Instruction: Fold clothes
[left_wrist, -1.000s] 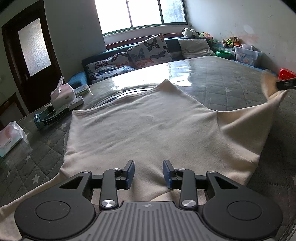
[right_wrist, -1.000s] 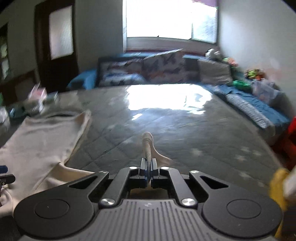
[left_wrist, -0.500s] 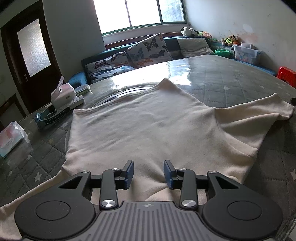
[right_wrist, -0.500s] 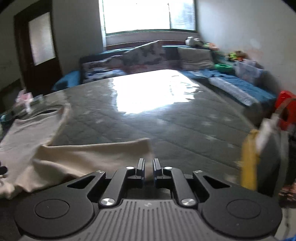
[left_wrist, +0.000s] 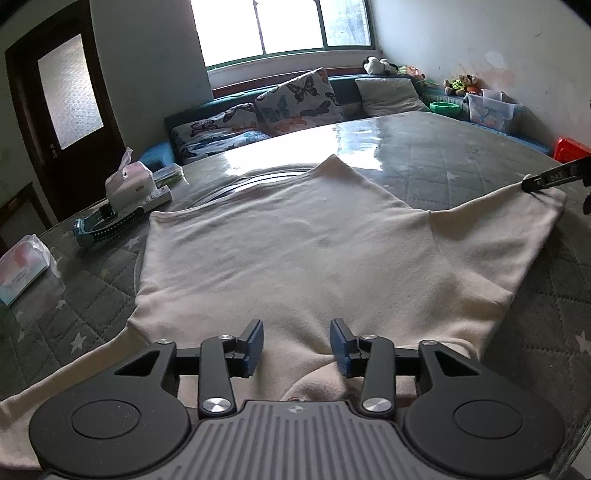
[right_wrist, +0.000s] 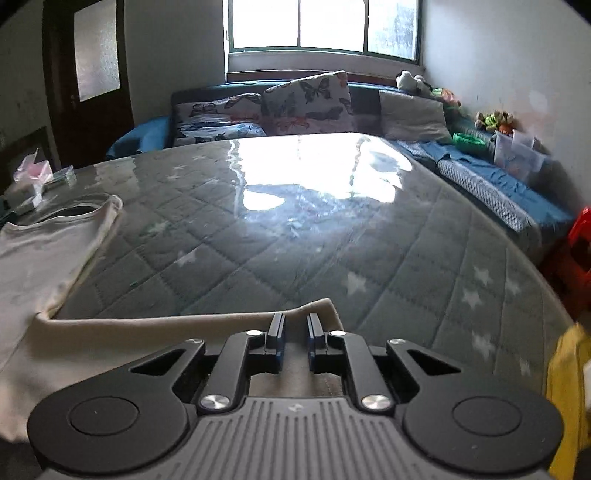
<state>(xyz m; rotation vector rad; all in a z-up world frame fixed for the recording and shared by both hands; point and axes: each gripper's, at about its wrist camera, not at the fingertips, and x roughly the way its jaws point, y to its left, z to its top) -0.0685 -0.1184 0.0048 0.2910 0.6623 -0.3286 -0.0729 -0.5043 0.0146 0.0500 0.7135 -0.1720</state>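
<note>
A cream shirt (left_wrist: 295, 251) lies spread flat on the quilted grey table (left_wrist: 461, 158), neckline toward the far side. My left gripper (left_wrist: 297, 343) hovers low over its near hem. Its jaws are opening, and the cloth lies under them, not pinched. In the right wrist view the shirt's sleeve (right_wrist: 147, 332) lies flat on the table. My right gripper (right_wrist: 296, 332) sits over the sleeve's end, open by a narrow gap with nothing clamped. The left wrist view shows the right gripper's tip (left_wrist: 546, 181) at the sleeve's far corner.
A tissue box (left_wrist: 127, 182), a blue-and-black strap (left_wrist: 107, 221) and a tissue pack (left_wrist: 22, 266) sit along the table's left side. Butterfly pillows (left_wrist: 295, 99) line the sofa behind. A red stool (right_wrist: 580, 251) and a blurred yellow thing (right_wrist: 565, 387) are at the right.
The right gripper, which was shut on the lifted sleeve end, came down, laid the sleeve flat on the table and let go. The left jaws widened slightly.
</note>
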